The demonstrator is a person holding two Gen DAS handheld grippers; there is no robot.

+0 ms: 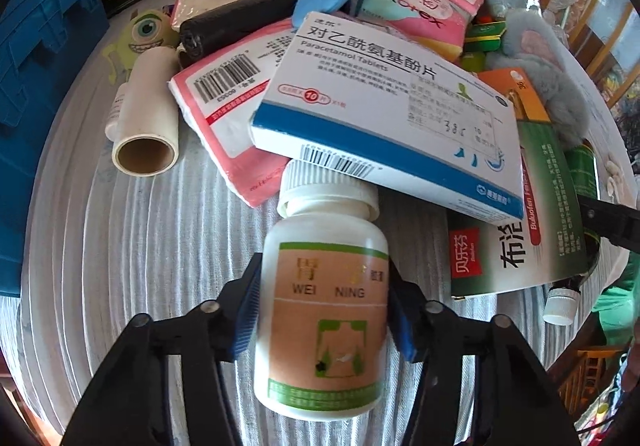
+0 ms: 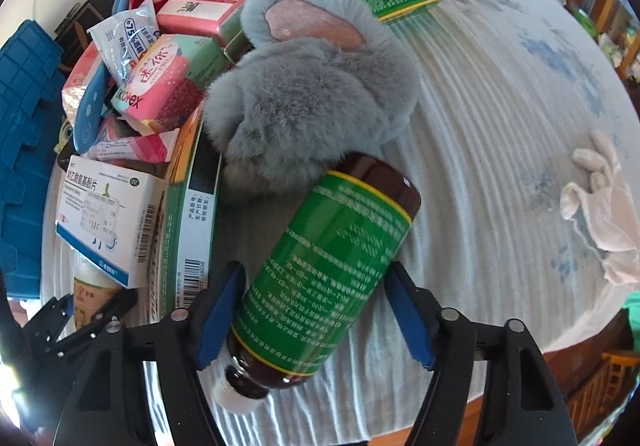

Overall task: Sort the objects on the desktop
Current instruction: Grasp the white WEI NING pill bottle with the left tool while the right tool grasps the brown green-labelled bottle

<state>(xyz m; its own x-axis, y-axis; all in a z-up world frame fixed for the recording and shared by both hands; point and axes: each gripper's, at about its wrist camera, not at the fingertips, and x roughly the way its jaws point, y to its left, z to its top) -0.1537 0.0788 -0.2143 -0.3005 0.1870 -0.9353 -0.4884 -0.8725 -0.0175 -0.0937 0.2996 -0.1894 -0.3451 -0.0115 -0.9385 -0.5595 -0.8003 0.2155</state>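
My left gripper (image 1: 322, 310) clamps the white WEI NING pill bottle (image 1: 325, 310) lying near the tablecloth's (image 1: 132, 238) front edge. My right gripper (image 2: 316, 316) straddles the brown green-labelled bottle (image 2: 328, 270); I cannot tell whether its pads press it.

Bright even daylight, soft shadows, sharp centre, strong fisheye bending, dark corners

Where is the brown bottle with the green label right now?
In the right wrist view the brown bottle lies on the striped cloth between the right gripper's blue pads, its base against the grey plush.
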